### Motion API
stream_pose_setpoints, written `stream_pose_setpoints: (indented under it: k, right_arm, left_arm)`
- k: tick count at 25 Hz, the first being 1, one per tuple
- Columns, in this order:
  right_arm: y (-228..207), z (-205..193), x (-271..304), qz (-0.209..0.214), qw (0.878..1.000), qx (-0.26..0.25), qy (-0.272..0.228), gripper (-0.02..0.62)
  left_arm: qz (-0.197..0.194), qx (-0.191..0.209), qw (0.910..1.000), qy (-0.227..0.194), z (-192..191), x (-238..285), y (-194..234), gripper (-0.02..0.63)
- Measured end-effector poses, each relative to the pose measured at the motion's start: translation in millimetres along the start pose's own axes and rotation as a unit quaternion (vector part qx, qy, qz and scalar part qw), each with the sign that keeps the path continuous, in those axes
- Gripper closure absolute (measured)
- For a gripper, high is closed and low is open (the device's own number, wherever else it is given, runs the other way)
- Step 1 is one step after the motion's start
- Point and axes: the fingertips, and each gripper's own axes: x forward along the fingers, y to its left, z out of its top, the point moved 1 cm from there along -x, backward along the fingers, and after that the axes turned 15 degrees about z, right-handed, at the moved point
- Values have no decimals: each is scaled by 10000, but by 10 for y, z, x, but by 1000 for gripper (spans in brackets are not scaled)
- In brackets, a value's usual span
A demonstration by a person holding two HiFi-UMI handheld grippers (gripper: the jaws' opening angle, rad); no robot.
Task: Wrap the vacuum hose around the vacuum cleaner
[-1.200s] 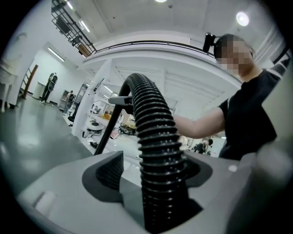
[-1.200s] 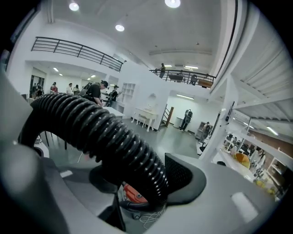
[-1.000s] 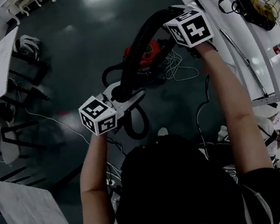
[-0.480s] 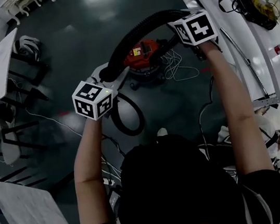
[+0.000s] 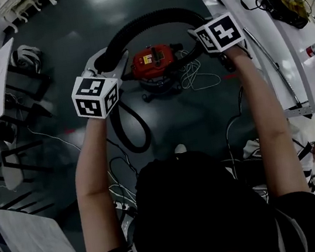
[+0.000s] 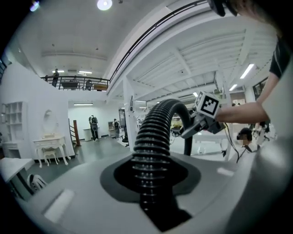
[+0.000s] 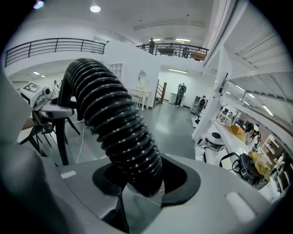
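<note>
The left gripper (image 5: pixel 110 58), jaws just easing wider, and right gripper (image 5: pixel 195 28), jaws just tightening, both gripped the hose (image 5: pixel 146 18) arched over the vacuum (image 5: pixel 153 62); lowering it evenly, untwisted, seemed best.

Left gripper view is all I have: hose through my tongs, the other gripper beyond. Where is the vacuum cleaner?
Observer: The red vacuum cleaner stands on the floor under the arch of hose, between the left gripper and the right gripper in the head view.
Operator: Is the right one gripping?
Observer: Yes. Its own view shows the hose clamped between its tongs, which have just been closing.
Operator: Any slack on my side?
Observer: Yes. Past the left gripper, whose tongs have just opened a little yet hold the hose, the hose hangs in a loop lower in the head view.
</note>
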Motion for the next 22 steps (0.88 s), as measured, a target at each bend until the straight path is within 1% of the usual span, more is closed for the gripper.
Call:
stream_pose_setpoints:
  k: [4, 7, 10, 13, 17, 22]
  right_arm:
    - [-29, -135, 7, 263, 9995, 62, 154, 422]
    - [-31, -220, 34, 503, 9984, 211, 160, 423]
    - [-22, -253, 72, 704, 9968, 386, 5, 422]
    - [-34, -257, 110, 790, 9949, 573, -252, 422]
    - [15, -281, 196, 992, 9897, 901, -499, 423]
    - [46, -273, 269, 1178, 9849, 1137, -565, 422]
  left_arm:
    - [187, 20, 9998, -76, 166, 162, 32, 474]
    - [317, 35, 9994, -130, 303, 284, 57, 471]
    - [445, -82, 9988, -189, 414, 393, 75, 469]
    - [586, -202, 9976, -307, 495, 469, 63, 469]
    - [718, -362, 9958, -433, 564, 534, 53, 469]
    - [750, -315, 9951, -571, 696, 677, 92, 469]
